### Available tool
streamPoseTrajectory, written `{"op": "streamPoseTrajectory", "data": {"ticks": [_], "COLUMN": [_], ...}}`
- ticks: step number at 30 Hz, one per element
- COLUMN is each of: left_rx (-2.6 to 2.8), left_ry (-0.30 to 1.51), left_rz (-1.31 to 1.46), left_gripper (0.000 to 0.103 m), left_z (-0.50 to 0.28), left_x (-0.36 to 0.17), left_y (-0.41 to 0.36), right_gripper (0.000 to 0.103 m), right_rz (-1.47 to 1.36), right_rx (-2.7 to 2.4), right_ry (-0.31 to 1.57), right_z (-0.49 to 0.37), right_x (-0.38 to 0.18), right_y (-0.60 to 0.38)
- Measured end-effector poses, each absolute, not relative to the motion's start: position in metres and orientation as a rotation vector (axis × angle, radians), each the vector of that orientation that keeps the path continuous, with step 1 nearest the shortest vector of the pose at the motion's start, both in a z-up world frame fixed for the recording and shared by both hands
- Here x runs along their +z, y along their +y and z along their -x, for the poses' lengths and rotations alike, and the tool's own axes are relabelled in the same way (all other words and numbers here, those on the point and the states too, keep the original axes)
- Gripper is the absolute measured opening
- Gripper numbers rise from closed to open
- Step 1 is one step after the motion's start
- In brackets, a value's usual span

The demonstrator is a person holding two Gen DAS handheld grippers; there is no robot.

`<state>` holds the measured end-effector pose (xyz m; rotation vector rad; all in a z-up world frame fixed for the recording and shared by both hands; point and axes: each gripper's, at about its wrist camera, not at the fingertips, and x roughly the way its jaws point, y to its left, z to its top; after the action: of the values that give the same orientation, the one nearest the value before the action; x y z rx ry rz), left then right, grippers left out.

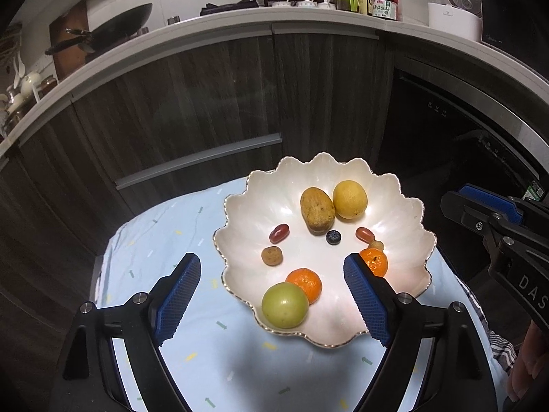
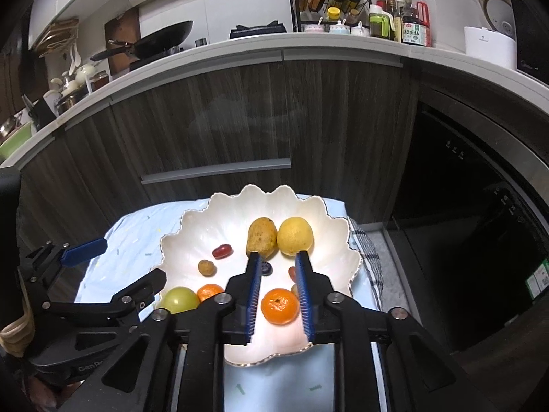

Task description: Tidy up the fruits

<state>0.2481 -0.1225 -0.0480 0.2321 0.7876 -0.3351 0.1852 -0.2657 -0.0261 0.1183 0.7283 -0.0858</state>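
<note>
A white scalloped bowl (image 1: 405, 226) on a light blue cloth holds a lemon (image 1: 350, 199), a brown mango (image 1: 317, 214), two red grapes (image 1: 279, 233), a blueberry (image 1: 333, 237), a small brown fruit (image 1: 272, 255), two tangerines (image 1: 304, 284) and a green apple (image 1: 284, 305). My left gripper (image 1: 272, 266) is open above the bowl's near side, empty. My right gripper (image 2: 278, 261) is open over the bowl (image 2: 343, 250), its fingers either side of a tangerine (image 2: 279, 306) without touching it. The apple (image 2: 180, 300) lies to its left.
The bowl stands on a small table covered by the blue cloth (image 1: 164, 240), with a checked towel (image 2: 372, 264) at its right edge. Dark wood cabinets (image 1: 206, 103) and a black appliance (image 2: 463, 206) stand behind. The counter above carries a wok (image 2: 164, 39) and bottles.
</note>
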Motion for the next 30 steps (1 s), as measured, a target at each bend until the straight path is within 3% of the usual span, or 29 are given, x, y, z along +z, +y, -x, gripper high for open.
{"op": "streamPoseTrajectory", "data": {"ticks": [7, 20, 28, 30], "left_rx": [-0.317, -0.273, -0.239, -0.232], "left_ry": [0.769, 0.731, 0.713, 0.704], "left_rz": [-0.222, -0.200, -0.195, -0.197], "left_gripper": [0.087, 0.096, 0.098, 0.098], "left_z": [-0.230, -0.194, -0.172, -0.166], "left_x": [-0.036, -0.011, -0.003, -0.002], "left_y": [-0.115, -0.100, -0.092, -0.091], "right_gripper": [0.027, 0.051, 0.055, 0.062], "right_rz": [-0.111, -0.113, -0.117, -0.118], "right_rx": [-0.088, -0.104, -0.108, -0.112], "right_ry": [0.699, 0.638, 0.627, 0.620], "right_z": [-0.166, -0.130, -0.112, -0.106], "right_x": [-0.013, 0.004, 0.009, 0.010], "right_y": [-0.263, -0.258, -0.256, -0.255]}}
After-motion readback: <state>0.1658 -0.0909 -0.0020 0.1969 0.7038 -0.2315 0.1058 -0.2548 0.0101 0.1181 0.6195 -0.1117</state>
